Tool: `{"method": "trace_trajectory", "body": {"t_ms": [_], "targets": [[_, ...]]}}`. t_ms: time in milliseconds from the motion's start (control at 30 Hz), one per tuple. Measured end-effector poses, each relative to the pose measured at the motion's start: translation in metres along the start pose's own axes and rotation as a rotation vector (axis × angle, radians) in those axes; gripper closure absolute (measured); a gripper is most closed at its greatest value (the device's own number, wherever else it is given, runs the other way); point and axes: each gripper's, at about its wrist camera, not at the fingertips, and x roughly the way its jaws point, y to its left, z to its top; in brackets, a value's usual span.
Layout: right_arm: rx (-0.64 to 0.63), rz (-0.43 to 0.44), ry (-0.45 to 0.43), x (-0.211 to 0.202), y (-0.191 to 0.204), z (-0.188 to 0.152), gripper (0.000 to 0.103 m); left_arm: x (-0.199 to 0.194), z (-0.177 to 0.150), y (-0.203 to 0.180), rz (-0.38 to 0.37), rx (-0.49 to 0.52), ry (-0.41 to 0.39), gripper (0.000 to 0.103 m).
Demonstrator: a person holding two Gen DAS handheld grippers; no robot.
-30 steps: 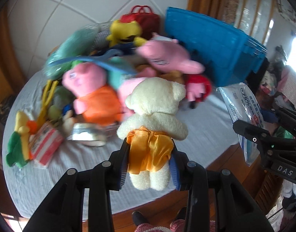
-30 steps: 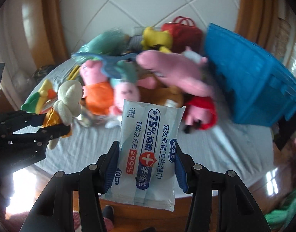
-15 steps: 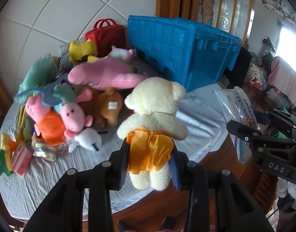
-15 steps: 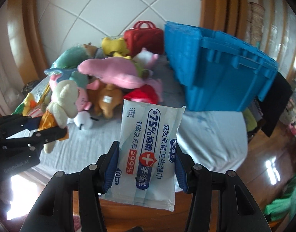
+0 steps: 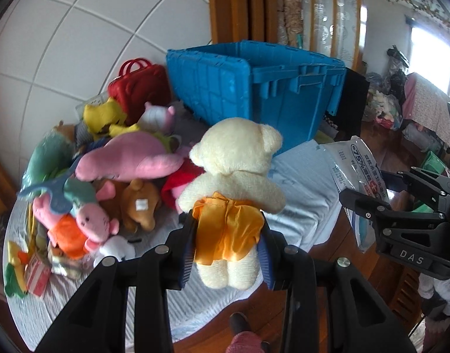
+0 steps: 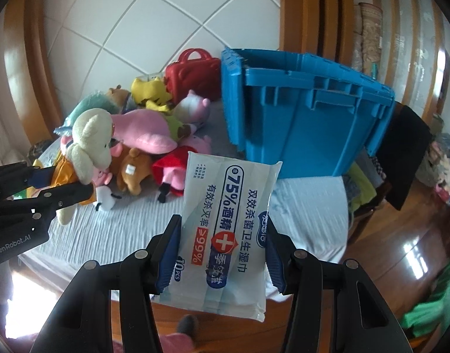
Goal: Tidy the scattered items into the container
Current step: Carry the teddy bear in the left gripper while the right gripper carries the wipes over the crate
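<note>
My left gripper (image 5: 228, 236) is shut on a cream teddy bear (image 5: 235, 158) in an orange dress, held upright above the table's front edge. The right gripper (image 6: 223, 245) is shut on a white pack of wet wipes (image 6: 229, 206) with blue and red print. Both hang in front of a tall blue crate (image 5: 254, 88), also in the right wrist view as the crate (image 6: 301, 117), at the back right of the table. In the left wrist view the right gripper (image 5: 380, 203) shows at the right with the wipes (image 5: 351, 161); in the right wrist view the bear (image 6: 91, 144) shows at the left.
A heap of plush toys fills the table's left: a long pink one (image 5: 128, 158), a brown bear (image 5: 141, 203), a pink pig in orange (image 5: 78, 229), a yellow toy (image 5: 103, 114). A red handbag (image 5: 139, 85) stands by the tiled wall. The round table (image 6: 130, 229) has a grey-blue cloth.
Both grippers have swung right with their loads, so the toy heap slid left in view and the blue crate came towards the middle. Neither grip has changed.
</note>
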Motion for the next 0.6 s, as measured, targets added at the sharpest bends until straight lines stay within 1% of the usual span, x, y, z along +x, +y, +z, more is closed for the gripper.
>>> {"method": "trace_trajectory", "body": {"t_ms": [267,500,600], "targets": [[0.01,-0.058,-0.027,0.0,-0.031,0.023,0.052,0.025,0.043,-0.012,-0.054,0.036,-0.053,0.067],[0.008,-0.101,-0.073,0.015,-0.058,0.07,0.052,0.05,0.1,-0.009,-0.068,0.061,-0.128,0.067],[0.006,-0.117,-0.096,0.023,-0.066,0.09,0.052,0.059,0.127,-0.007,-0.093,0.069,-0.157,0.067]]}}
